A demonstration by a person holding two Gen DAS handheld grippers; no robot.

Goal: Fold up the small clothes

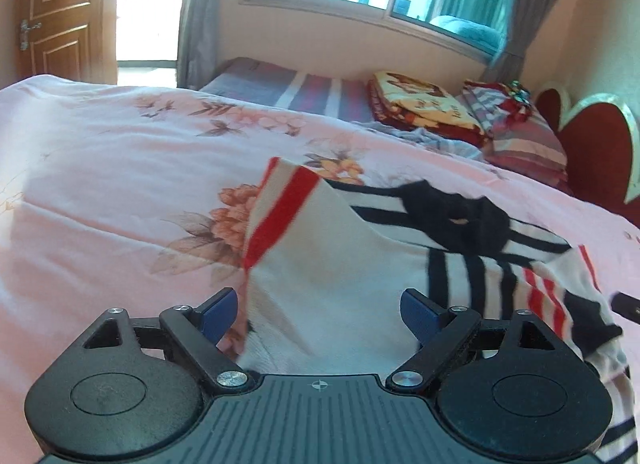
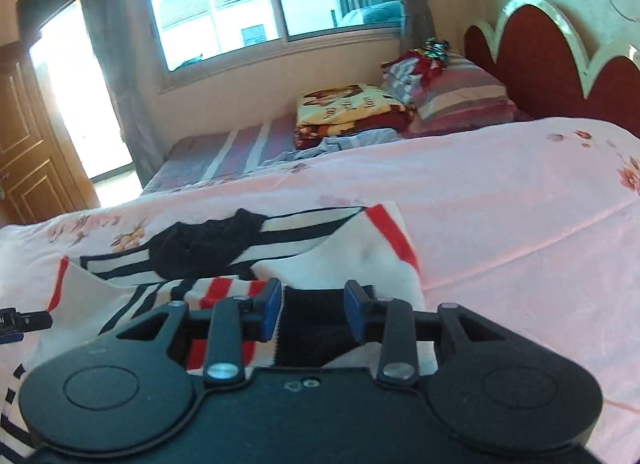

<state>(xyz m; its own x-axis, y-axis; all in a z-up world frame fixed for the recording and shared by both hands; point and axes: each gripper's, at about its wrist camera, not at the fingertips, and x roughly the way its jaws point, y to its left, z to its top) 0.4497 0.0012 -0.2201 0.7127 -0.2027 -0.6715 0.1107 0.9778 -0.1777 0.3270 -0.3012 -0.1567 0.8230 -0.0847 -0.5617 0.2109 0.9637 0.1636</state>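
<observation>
Striped garment (image 1: 360, 264) on pink floral bedspread (image 1: 100, 168), sides turned inward (fold partly done, further fold judged outstanding). Left gripper (image 1: 318, 312) spread wide, gripping nothing. Right gripper (image 2: 312, 306) parted over black cuff (image 2: 312, 328), pads off cloth.

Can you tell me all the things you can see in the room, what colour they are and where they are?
striped garment: one, white with black and red stripes, lying on the quilt
quilt: one, pink with flowers, covering the bed
folded blanket: one, yellow and dark red, far side of the bed
striped pillow: one, pink and grey, by the headboard
headboard: one, dark red, scalloped
window: one, above the bed
curtains: grey, beside the window
door: one, brown wood
left gripper: black, blue pads, jaws wide apart over the garment
right gripper: black, blue pads, jaws apart over a black patch
</observation>
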